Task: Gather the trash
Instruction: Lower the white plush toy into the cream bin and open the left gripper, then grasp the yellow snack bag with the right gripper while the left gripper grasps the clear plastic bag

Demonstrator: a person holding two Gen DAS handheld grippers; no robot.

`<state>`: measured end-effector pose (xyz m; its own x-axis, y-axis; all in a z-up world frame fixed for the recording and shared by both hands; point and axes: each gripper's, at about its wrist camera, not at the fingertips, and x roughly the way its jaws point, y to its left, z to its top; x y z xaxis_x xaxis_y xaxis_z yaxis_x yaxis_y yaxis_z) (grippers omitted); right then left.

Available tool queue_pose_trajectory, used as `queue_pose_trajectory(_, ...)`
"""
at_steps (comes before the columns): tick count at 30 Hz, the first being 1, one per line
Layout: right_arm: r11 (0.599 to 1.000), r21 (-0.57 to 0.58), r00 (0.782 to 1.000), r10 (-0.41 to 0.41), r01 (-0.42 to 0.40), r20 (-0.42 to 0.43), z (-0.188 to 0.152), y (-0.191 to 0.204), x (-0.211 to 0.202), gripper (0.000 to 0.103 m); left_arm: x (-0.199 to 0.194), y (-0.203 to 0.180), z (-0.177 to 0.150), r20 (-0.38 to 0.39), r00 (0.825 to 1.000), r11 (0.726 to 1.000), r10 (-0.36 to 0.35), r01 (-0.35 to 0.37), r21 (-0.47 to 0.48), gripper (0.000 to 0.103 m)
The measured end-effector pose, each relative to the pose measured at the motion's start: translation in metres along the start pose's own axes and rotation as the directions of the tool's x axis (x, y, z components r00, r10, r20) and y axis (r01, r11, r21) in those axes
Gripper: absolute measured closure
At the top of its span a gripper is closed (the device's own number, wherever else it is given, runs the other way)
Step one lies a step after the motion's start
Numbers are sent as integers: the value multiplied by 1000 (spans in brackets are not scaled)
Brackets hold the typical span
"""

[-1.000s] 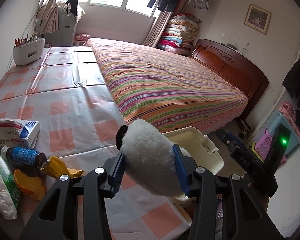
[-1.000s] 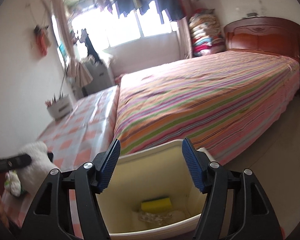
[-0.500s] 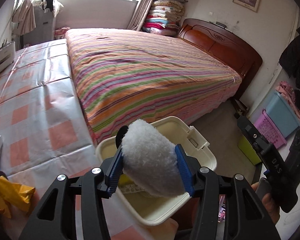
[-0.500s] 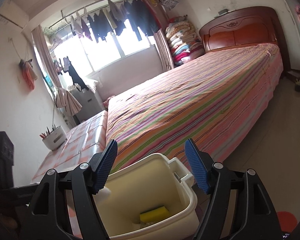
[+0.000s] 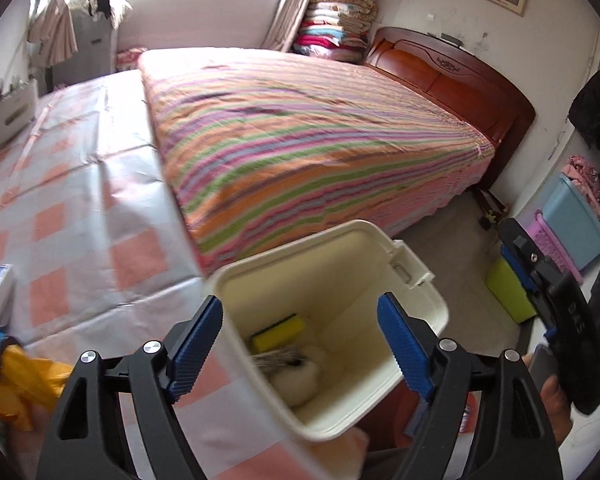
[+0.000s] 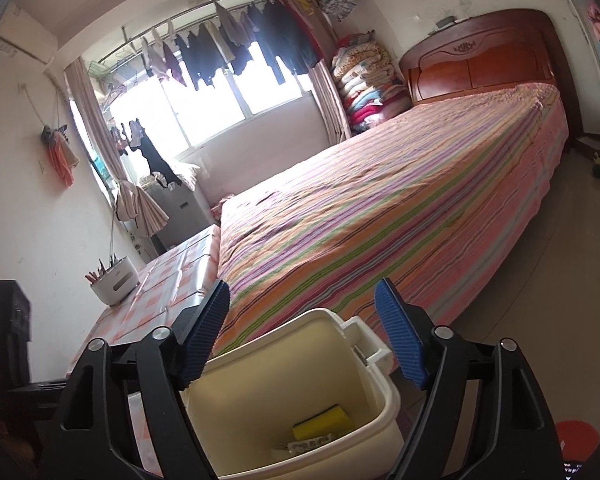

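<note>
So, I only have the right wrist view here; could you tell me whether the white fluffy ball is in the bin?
Observer: Yes, the fluffy ball lies at the bottom of the bin, next to the sponge.
Operator: Thank you. Is the left claw empty?
Observer: It is. The left claw is opening above the bin with nothing between its pads.
Operator: And is there any trash on the table?
Observer: Yes, a yellow wrapper lies at the near left of the table.
</note>
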<state>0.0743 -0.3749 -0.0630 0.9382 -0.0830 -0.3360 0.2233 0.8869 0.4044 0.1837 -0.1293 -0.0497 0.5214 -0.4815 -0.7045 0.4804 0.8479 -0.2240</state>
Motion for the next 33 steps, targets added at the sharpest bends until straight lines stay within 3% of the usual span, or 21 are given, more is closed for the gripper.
queue_pose_trajectory(3,999,-25,1000,26,-26,-8,-2,12,3,23,-20,20,-7,34,998,999,48,-48,4,25)
queue_pose_trajectory(5,998,-46,999,45,-45,-9,-4,23,4,15,-31,33,-11,57,995,996,84,-83,-6,25)
queue_pose_trajectory(9,992,-78,995,97,-97,-7,-6,44,6,8,-58,68,-15,107,984,988,140,-132,-76,24)
queue_pose_trajectory(16,968,-137,977,207,-212,-50,-21,98,16,7,-106,122,-15,189,960,962,205,-162,-221,20)
queue_pose_trajectory(24,898,-249,931,336,-363,-145,-54,176,23,7,-156,180,-33,248,923,909,294,-190,-372,19)
queue_pose_trajectory(33,840,-266,874,409,-473,-263,-84,218,34,7,-197,240,-71,244,886,832,395,-232,-503,19)
